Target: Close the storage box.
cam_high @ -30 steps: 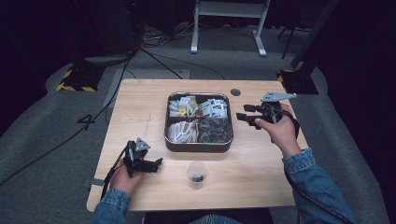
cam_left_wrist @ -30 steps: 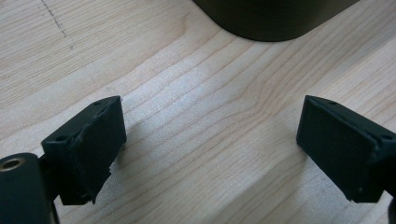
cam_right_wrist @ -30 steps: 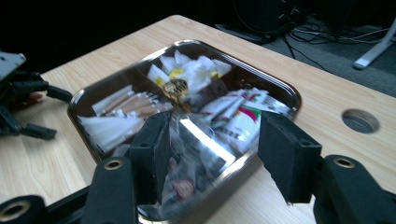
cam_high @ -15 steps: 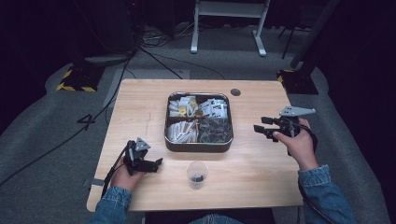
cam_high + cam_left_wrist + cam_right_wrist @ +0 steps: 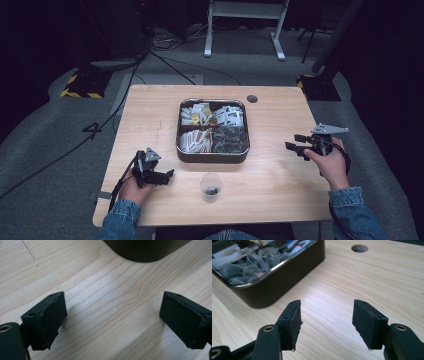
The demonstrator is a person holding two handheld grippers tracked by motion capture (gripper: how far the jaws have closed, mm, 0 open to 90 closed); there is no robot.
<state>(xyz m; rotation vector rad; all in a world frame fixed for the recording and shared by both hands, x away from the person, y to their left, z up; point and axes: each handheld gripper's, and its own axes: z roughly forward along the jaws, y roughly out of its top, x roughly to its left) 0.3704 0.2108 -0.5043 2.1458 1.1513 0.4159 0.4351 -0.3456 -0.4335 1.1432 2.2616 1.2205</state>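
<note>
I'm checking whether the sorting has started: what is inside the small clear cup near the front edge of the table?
The clear cup holds a small dark item at its bottom, too small to identify. It stands apart from the divided tin of packets. Nothing covers it; both grippers are empty.

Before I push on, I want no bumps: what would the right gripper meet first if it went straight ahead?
Probably the tin. The right gripper points left across the table, jaws open and empty. Its own view shows bare wood ahead, then the tin's dark wall; depth is unclear.
</note>
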